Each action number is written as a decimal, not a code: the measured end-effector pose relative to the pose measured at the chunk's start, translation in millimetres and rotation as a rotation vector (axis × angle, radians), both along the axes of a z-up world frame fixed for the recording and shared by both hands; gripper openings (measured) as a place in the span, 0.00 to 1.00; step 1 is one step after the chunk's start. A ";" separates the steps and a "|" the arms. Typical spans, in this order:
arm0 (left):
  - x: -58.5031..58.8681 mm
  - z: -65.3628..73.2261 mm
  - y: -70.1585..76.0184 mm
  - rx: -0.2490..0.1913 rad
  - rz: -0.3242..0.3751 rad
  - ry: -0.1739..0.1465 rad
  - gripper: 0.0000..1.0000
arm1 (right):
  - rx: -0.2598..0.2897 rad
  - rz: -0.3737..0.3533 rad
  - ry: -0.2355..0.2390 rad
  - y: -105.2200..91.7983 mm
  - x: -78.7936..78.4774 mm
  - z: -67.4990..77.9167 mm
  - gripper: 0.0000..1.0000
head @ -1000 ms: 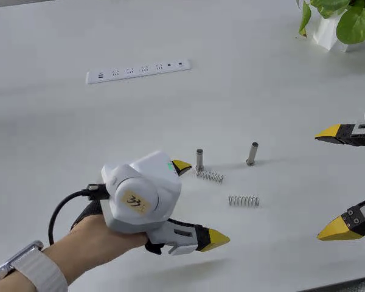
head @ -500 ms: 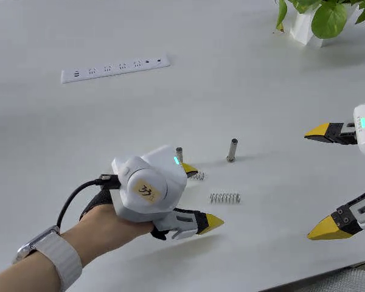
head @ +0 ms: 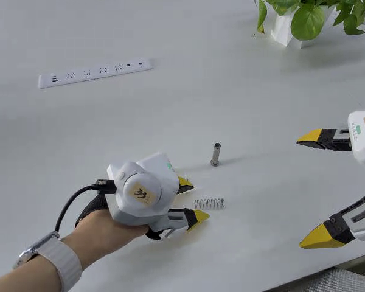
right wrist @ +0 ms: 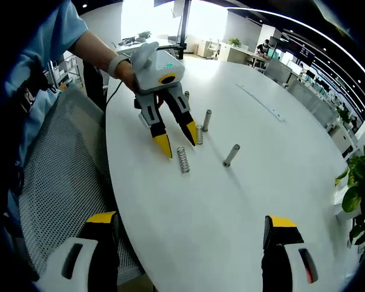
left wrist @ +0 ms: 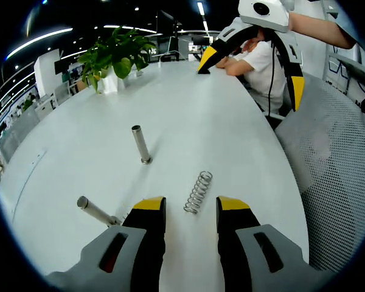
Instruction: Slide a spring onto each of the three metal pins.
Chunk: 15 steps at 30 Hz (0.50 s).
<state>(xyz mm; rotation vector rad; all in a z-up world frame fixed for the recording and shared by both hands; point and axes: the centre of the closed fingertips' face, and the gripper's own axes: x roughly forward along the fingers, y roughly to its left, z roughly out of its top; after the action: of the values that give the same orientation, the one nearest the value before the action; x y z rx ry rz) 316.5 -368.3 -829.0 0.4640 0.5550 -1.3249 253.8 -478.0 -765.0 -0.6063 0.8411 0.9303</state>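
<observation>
1. springs came first in this task: one spring (head: 208,203) lay loose on its side on the white bench (head: 170,91). a metal pin (head: 216,154) stood upright on its wider foot just beyond it, presumably so a coil could drop over its free top end.
2. the left gripper (head: 193,201) was held low over the bench and pointed roughly along the spring's length. this was probably so the fingers could close across the coil's sides instead of pressing it end-on.
3. its fingers were parted to a fairly narrow gap and held nothing.
4. in the left gripper view the spring's near end lay just inside the gap between the two yellow tips and seemed to touch neither. the rest of the coil reached out ahead of the fingers.
5. a second pin (left wrist: 94,211) stood just beside the outer face of the finger on that view's left, and whether it touched could not be told.
6. the right gripper (head: 305,191) hung well apart toward the bench's near edge, fingers spread wide and empty, likely parked clear of the pick.
7. no pin in view carried a spring, so the task looked barely begun. the light coil could roll or pop out, so a slightly deeper reach and a soft squeeze seemed called for.
</observation>
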 end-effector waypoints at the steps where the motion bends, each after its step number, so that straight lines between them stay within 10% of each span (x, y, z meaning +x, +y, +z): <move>1: -0.1 -0.9 -0.2 0.003 -0.001 0.004 0.28 | 0.000 -0.003 0.002 -0.4 -0.8 -0.1 0.99; 15: -2.9 -11.5 -0.5 0.042 -0.025 0.002 0.13 | 0.007 -0.045 0.009 -8.1 -6.4 0.8 0.99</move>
<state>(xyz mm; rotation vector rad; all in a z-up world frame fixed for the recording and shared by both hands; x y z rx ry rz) 313.6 -368.8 -840.5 0.5057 0.5813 -1.3399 247.4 -486.2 -764.2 -0.5751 0.8557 0.8952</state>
